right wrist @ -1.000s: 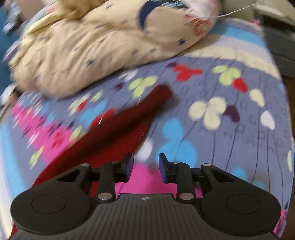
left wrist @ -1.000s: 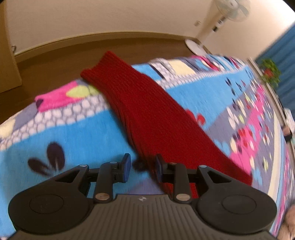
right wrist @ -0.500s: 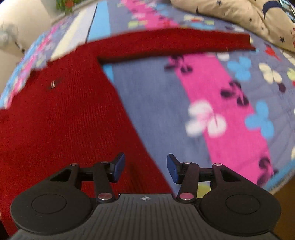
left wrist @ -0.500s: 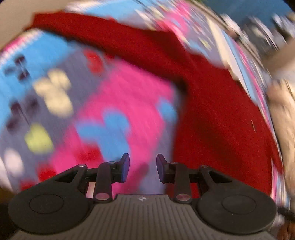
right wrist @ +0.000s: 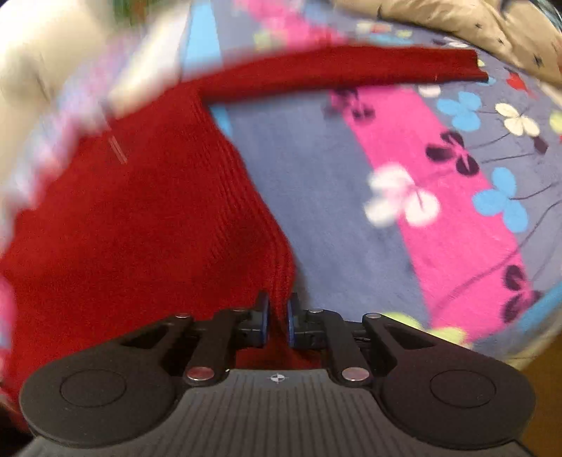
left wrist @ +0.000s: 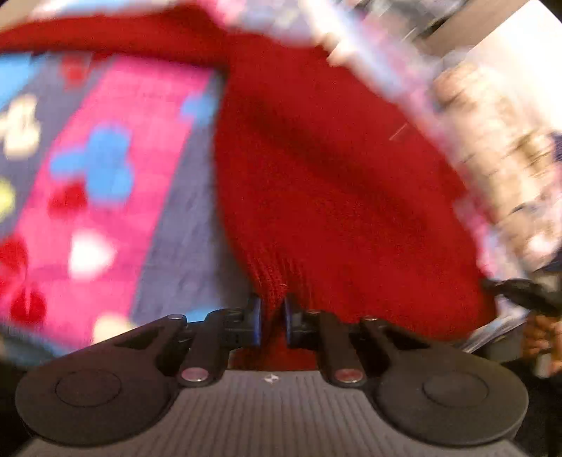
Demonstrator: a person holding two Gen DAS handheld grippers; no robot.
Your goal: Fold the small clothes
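We are seeing open floral blanket [right wrist: 404,218] lying bare beside the red sweater [right wrist: 140,228], giving room to pass on that side. The outstretched sleeve [right wrist: 351,66] is crossing the far path, and a beige quilt [right wrist: 456,17] is crowding the bed behind it. In the left wrist view, blurred clutter is lining the sweater's far edge.

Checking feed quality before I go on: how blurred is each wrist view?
Left wrist: heavy motion smear over the bedspread and far edge; only the claw and pinched red sweater hem read sharp. Right wrist: sharper, sleeve and flowers legible, blur mainly upper left; fisheye bends both.
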